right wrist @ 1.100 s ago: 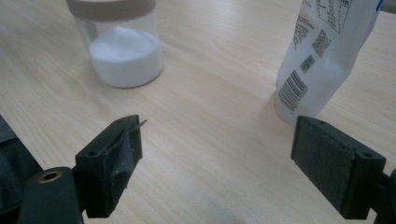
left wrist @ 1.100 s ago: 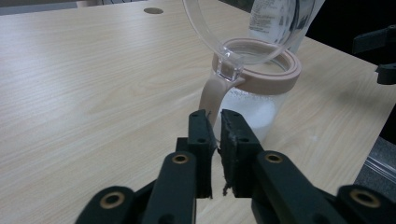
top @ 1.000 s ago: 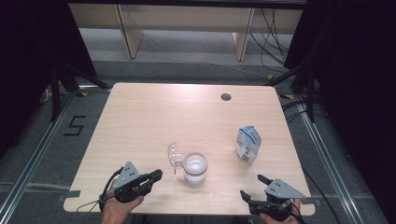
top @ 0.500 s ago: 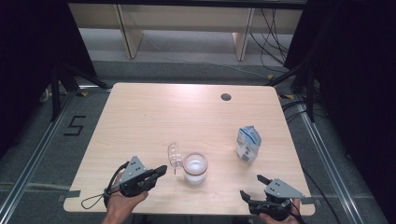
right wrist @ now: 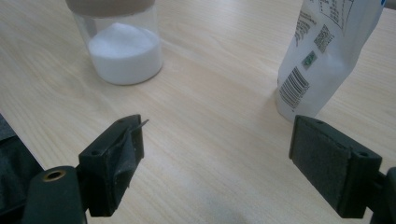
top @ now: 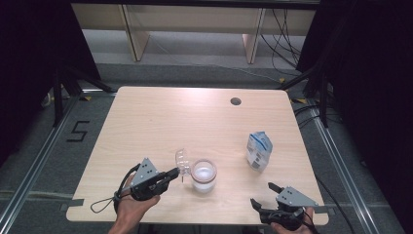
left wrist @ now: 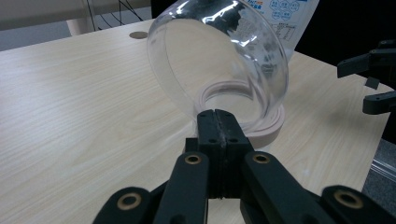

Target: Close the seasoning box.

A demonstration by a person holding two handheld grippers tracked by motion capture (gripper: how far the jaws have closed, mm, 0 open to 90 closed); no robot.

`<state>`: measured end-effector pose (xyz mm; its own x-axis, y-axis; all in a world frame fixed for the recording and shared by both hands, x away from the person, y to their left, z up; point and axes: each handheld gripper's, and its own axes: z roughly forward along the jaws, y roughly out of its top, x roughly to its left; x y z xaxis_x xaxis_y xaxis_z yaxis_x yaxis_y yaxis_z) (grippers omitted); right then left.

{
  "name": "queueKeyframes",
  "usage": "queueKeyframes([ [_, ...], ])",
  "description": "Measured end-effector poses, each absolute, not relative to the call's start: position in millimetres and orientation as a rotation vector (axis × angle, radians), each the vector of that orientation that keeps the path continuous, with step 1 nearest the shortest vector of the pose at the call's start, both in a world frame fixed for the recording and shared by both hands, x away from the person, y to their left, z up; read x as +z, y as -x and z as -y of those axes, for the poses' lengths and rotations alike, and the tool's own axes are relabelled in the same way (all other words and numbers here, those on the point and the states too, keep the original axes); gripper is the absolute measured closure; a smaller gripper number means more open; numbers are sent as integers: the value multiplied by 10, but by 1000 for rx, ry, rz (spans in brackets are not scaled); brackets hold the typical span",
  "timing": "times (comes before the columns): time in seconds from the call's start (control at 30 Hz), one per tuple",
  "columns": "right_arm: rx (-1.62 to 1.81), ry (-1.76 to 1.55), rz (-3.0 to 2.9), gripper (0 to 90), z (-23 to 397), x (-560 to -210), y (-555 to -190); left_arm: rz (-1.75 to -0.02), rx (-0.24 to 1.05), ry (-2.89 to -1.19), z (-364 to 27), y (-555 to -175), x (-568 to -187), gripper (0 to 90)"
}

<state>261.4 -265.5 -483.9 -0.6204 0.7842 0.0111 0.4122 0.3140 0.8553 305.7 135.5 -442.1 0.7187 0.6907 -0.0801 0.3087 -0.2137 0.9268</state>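
One tool, your left tool [left wrist: 218, 122], is clamped on the clear domed plastic lid's [left wrist: 219, 60] thin, slippery rim; right tool [right wrist: 217, 158] gapes wide.

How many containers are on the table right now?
2: a jar of white powder near the front edge, its clear hinged lid pinched open by the left tongs, and a white-and-blue pouch standing to its right.

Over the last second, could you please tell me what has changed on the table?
The left gripper, shut on the clear domed lid, edged toward the clear jar of white powder, tilting the lid up. The open right gripper and the white-and-blue pouch stayed put.
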Motion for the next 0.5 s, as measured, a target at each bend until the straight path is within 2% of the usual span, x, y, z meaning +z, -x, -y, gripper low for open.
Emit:
queueKeyframes([
  [0.5, 1226, -1094, -2176, 188, 2634, -4837, -2586, -765, 412, -1807, -1262, -3077, -4413, 893],
])
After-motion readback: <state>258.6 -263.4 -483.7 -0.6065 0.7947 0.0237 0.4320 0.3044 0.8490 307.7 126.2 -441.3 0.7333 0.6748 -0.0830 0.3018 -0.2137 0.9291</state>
